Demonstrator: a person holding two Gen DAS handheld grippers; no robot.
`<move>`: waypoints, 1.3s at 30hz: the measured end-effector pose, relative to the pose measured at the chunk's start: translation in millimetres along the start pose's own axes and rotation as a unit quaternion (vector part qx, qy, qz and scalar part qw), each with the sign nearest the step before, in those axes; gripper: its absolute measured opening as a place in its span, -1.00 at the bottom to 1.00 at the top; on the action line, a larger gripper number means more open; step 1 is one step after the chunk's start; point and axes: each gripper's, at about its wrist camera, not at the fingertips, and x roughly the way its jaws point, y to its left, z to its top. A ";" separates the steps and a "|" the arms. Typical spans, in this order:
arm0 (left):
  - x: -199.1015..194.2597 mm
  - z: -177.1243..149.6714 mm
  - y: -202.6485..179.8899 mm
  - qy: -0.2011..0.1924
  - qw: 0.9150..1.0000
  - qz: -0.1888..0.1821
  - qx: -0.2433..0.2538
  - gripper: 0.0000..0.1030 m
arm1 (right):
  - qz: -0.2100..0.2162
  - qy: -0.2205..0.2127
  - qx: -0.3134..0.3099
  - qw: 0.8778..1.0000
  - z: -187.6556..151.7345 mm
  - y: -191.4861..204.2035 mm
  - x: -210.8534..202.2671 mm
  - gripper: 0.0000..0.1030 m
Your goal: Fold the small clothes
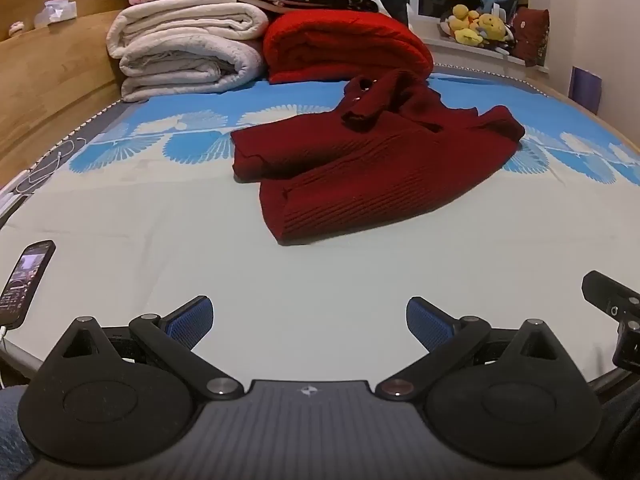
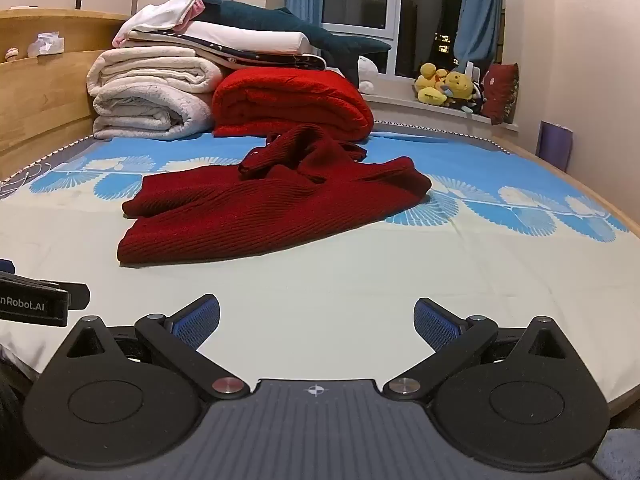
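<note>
The jaws of both grippers stand wide open with nothing between them: the left gripper (image 1: 310, 322) and the right gripper (image 2: 317, 322) each hang low over the near, pale part of the bed (image 1: 200, 248), their blue pads (image 1: 191, 320) spread well apart. The sweater (image 1: 372, 160), dark red and ribbed, lies on the bed's middle, well apart from both grippers, half on the pale sheet and half on the blue band with its white fan pattern. It is rumpled, not flat: one sleeve runs out to the left, the hem faces near, and the collar end is bunched up at the far side, with a twisted sleeve heaped on top. Just beyond it sits a folded bright red blanket (image 1: 344, 46), and to the left of that a stack of cream blankets (image 1: 188, 52) with more folded bedding and a dark teal plush (image 2: 288, 24) piled above. A wooden headboard (image 1: 52, 80) runs along the left edge. In the left view a phone (image 1: 26, 280) with a lit screen lies at the near left edge of the bed, a cable at its near end. Yellow plush toys (image 2: 444, 82) sit on the far windowsill, right of the blue curtains (image 2: 478, 8). Part of the right gripper shows at the right edge of the left view, beside the left one.
</note>
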 end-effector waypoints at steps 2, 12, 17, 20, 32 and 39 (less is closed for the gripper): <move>-0.1 0.3 -2.3 -0.001 1.000 0.001 -0.001 0.99 | 0.001 0.001 -0.001 1.000 -0.2 0.6 -0.1 0.99; 4.5 -1.2 1.3 -0.001 1.000 -0.014 -0.008 0.99 | 0.001 0.000 -0.007 1.000 -1.0 6.1 2.8 0.99; -0.7 -0.5 0.1 -0.001 1.000 -0.015 -0.004 0.99 | 0.001 0.000 -0.006 1.000 -0.2 6.3 1.0 0.99; 0.4 -0.6 -0.4 0.000 1.000 -0.015 -0.003 0.99 | 0.004 0.000 -0.007 1.000 0.2 3.5 0.2 0.99; 2.4 -0.3 -0.4 0.000 1.000 -0.012 -0.005 0.99 | 0.004 -0.001 -0.007 1.000 -0.7 3.1 -0.4 0.99; 2.2 -0.5 0.1 0.000 1.000 -0.012 -0.004 0.99 | 0.004 -0.001 -0.007 1.000 -0.6 3.7 -0.3 0.99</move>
